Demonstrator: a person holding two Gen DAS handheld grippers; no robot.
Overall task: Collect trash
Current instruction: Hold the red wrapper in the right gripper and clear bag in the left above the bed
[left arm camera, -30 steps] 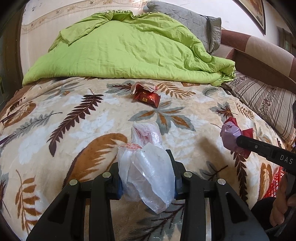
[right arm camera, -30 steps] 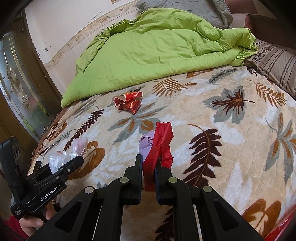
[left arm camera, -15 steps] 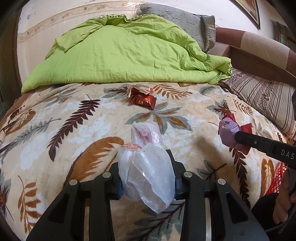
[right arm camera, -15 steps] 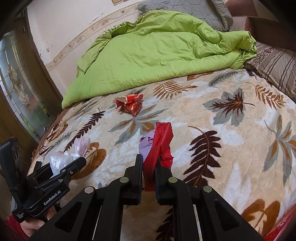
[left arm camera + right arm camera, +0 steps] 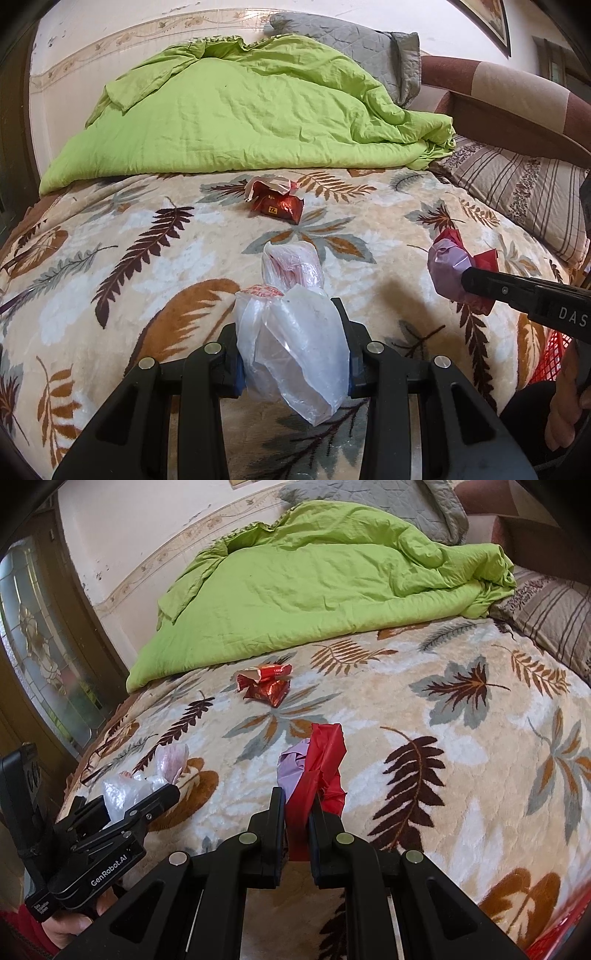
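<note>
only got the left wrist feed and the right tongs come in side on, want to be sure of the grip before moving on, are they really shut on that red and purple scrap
Observer: Yes. The right wrist view shows the right tongs shut on the red wrapper, with a lilac scrap bunched against its left side.
Operator: ok, anything off the left edge of the bed i cant see
Observer: A door with patterned glass stands just beyond the bed's left edge.
</note>
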